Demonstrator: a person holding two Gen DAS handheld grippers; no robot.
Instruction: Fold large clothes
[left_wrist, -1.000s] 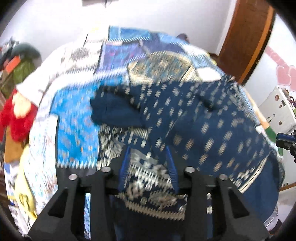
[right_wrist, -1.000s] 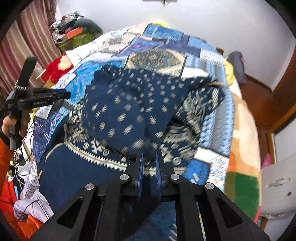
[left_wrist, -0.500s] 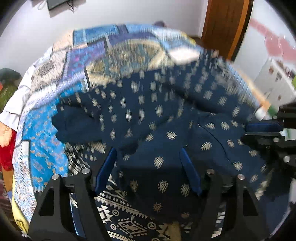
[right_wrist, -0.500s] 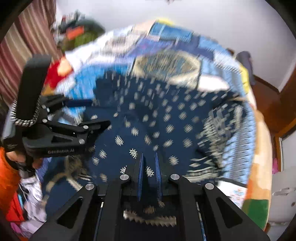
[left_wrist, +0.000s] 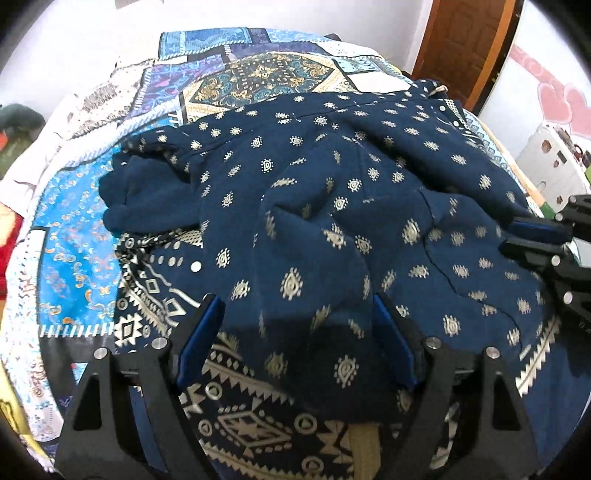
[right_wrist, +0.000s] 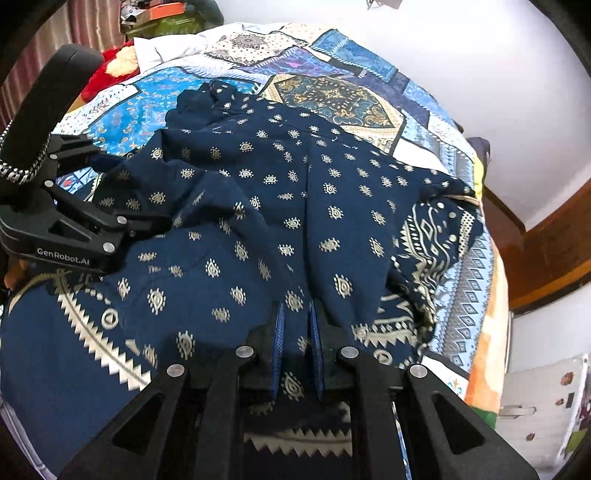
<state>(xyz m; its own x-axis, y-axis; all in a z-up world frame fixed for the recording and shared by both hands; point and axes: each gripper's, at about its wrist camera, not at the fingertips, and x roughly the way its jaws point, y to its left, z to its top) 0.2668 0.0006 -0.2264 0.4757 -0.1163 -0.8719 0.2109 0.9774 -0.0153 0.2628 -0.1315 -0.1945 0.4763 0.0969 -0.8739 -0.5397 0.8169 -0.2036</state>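
A large navy garment (left_wrist: 332, 184) with cream motifs lies crumpled on the bed, its dotted upper layer folded over a hem with a zigzag border. My left gripper (left_wrist: 295, 306) hovers low over its near edge. Its jaws are opening wide, and cloth lies between the blue pads without being pressed. My right gripper (right_wrist: 296, 310) is shut on a fold of the same garment (right_wrist: 277, 184) near the border. Each gripper shows in the other's view: the right gripper (left_wrist: 535, 236) at the garment's right side, the left gripper (right_wrist: 110, 218) at its left.
A patchwork quilt (left_wrist: 258, 74) in blue and cream covers the bed (right_wrist: 332, 92). A wooden door (left_wrist: 461, 44) and a white cabinet (left_wrist: 546, 155) stand to the right. A red plush toy (right_wrist: 107, 70) and piled things (right_wrist: 166, 18) sit at the bed's far left.
Both grippers have come down closer to the bed. The left jaws spread wide and let the cloth go. The dotted layer now lies forward over the hem.
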